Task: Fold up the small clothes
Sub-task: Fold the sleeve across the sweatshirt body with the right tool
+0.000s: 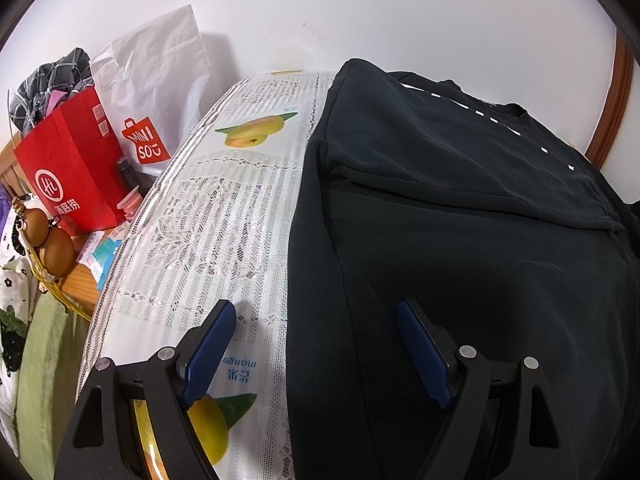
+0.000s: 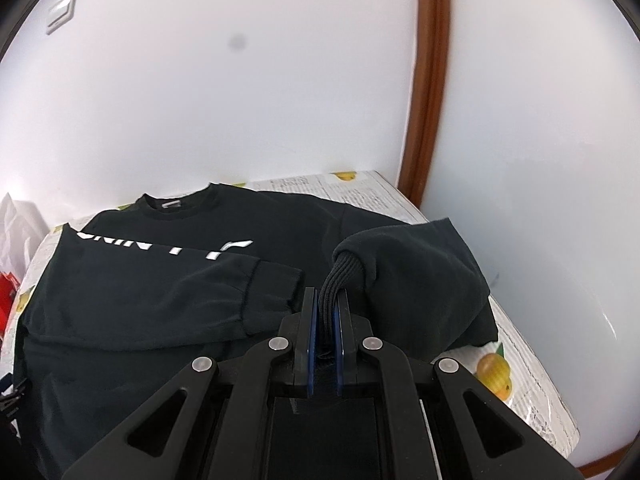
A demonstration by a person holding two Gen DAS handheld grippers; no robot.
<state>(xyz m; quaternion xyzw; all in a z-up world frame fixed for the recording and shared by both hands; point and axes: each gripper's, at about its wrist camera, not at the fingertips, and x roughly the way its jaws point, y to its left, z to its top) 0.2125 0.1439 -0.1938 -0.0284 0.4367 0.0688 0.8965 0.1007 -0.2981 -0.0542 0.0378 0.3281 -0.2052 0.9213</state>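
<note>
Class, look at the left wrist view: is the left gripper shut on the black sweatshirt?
No: the left gripper is open, holding nothing, above the black sweatshirt.

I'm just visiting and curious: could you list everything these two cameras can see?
sweatshirt: one, black, flat on table, one sleeve folded across
ribbed cuff: one, black, pinched in right tool
tablecloth: one, white with mango prints, on table
paper bag: one, red, left of table
plastic bag: one, white, against wall
gourds: two, brown, far left
left tool: open, over sweatshirt's edge
right tool: shut on cuff

"miniso" on white bag (image 1: pixel 148 92)
</note>
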